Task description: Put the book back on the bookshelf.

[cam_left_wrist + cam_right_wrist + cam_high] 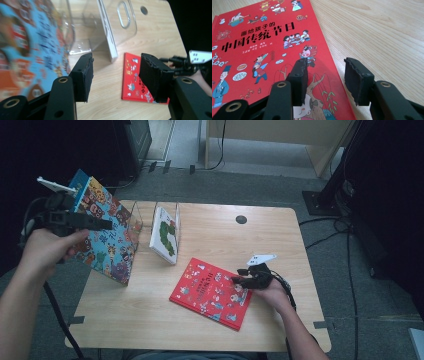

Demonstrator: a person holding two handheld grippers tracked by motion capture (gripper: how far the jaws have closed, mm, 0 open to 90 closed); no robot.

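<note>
Books are being handled at a wooden counter [280, 250].

High view: the blue book [107, 237] leans tilted at the counter's left edge against a clear rack [134, 222], just beside the left claw [102, 225]. A white book [165, 236] stands in the rack. The red book [212, 292] lies flat, its right edge under the right claw [239, 281]. Dark floor, cables and furniture legs surround the counter. The leaning blue book could slide off the edge if it is nudged.

Left gripper view: the left claw [115, 72] is spread, with nothing between the jaws; the blue book [27, 52] is blurred at the left.

Right gripper view: the right claw [325, 80] is spread astride the red book's [262, 55] edge, 1 jaw over the cover, 1 over bare wood. No pinch is seen. A flat cover gives little to grip, so the jaws could slip or push the book away.
</note>
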